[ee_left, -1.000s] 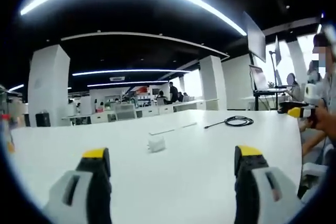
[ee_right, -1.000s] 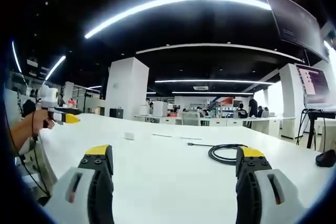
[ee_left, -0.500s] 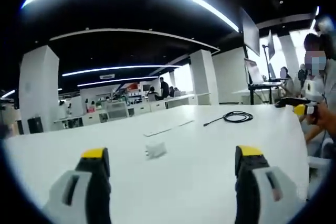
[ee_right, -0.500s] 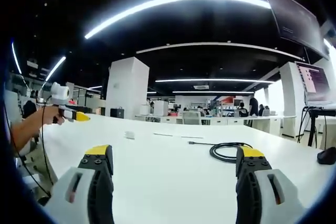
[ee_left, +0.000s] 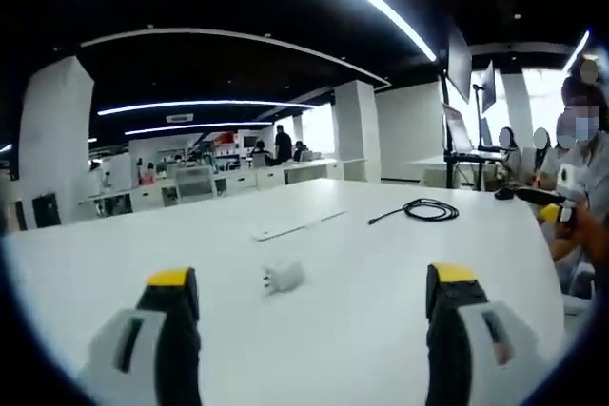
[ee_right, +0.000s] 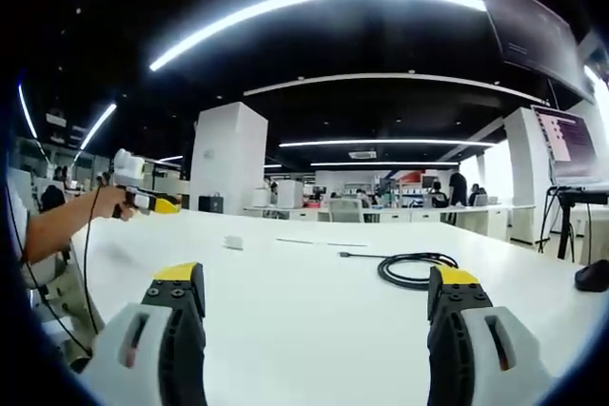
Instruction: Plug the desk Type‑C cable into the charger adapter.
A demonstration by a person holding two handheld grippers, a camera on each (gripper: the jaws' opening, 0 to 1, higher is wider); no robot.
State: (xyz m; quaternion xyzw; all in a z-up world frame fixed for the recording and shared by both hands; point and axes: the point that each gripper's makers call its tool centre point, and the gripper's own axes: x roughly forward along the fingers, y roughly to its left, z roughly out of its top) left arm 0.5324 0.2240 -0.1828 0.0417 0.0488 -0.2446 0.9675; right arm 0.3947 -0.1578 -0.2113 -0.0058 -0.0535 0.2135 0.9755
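My white glossy desk (ee_left: 381,311) carries a black coiled Type-C cable (ee_left: 425,211) near its far right edge, plug end pointing left (toward the adapter). The small white boxy charger adapter (ee_left: 283,278) sits mid-desk. My left gripper (ee_left: 314,330) and right gripper (ee_right: 319,330) are both spread wide, holding nothing.

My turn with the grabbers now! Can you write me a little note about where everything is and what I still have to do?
Left gripper: open, holding nothing, facing the white charger adapter on the white desk.
Right gripper: open, holding nothing, with the coiled black Type-C cable lying ahead of its right jaw.
Done: nothing yet; cable and adapter lie apart, untouched.
Left: pick up both, then push the cable's plug into the adapter.
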